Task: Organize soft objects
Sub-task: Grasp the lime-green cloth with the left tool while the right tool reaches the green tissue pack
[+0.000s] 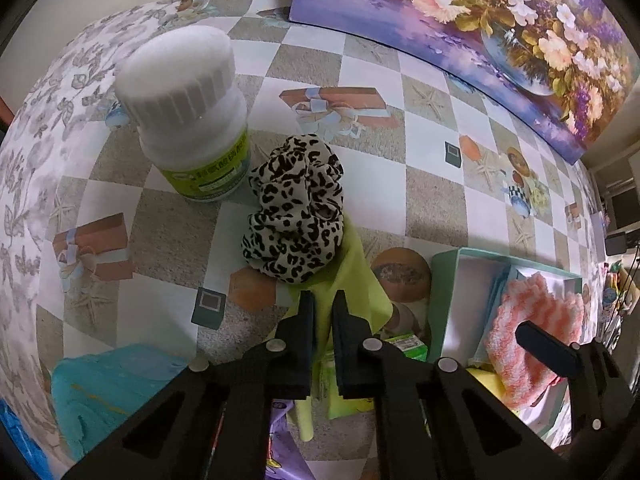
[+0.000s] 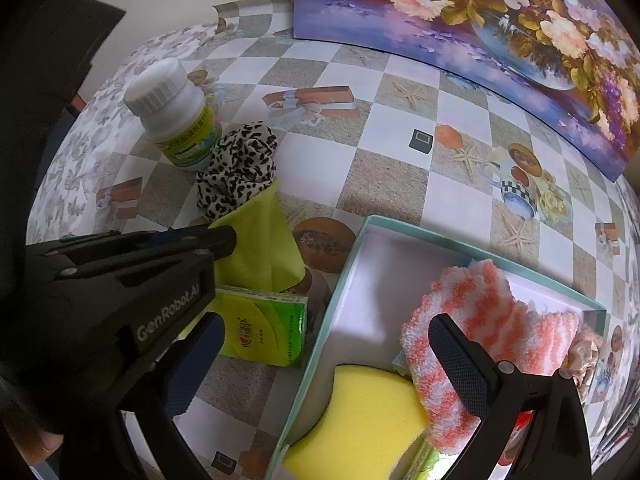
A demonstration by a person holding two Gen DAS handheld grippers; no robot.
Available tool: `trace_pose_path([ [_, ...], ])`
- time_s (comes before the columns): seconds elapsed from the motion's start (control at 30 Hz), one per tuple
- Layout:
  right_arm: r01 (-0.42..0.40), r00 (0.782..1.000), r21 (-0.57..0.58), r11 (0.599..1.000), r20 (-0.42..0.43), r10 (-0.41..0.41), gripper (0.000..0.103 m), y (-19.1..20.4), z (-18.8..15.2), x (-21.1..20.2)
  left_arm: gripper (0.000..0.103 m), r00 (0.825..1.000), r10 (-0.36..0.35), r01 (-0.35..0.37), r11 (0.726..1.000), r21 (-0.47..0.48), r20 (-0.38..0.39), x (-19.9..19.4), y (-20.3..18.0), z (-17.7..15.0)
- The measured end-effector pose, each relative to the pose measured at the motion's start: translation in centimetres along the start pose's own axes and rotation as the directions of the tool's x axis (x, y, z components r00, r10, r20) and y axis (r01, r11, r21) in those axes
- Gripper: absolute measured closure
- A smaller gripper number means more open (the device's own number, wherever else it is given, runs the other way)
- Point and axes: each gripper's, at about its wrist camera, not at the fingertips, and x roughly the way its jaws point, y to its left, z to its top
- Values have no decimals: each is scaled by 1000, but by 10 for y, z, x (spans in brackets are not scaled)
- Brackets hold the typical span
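Two grippers here. In the left wrist view, the left gripper (image 1: 323, 300) at bottom centre is pinched nearly shut on the lime-green cloth (image 1: 352, 276). Just above it, a leopard-print scrunchie (image 1: 296, 208) sits on the cloth's far end, beside a white bottle (image 1: 188, 116) at upper left. In the right wrist view, the right gripper (image 2: 320, 368) hangs wide open, holding nothing, over the teal box (image 2: 340, 276), which holds a yellow sponge (image 2: 360, 420) and a pink-and-white fluffy cloth (image 2: 492, 320). A flower painting (image 2: 480, 20) stands at the back of the checkered surface (image 2: 360, 152).
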Motion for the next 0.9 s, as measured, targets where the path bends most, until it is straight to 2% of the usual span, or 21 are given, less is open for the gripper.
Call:
trace_pose_path([
  [0.2,-25,1000,-9,1000,12,26,1,4,0,-2,97,999,-9,10,999,-32,33,-12,9,0],
  [0.33,-47,999,-19,999,17,48,6,9,0,-2,97,998,0,5,997,-80,60,-21,19,1],
  [0.47,-68,997,-42,997,17,69,14,16,-1,0,97,995,22,-9,990,-139,97,-30,31,3],
  [0.7,-89,996,-88,992,-3,90,19,31,-3,9,98,983,76,-35,972,-233,168,-54,54,5],
  [0.9,-54,998,-130,990,-25,51,21,41,-7,19,98,984,63,-21,970,-243,167,-56,60,5],
])
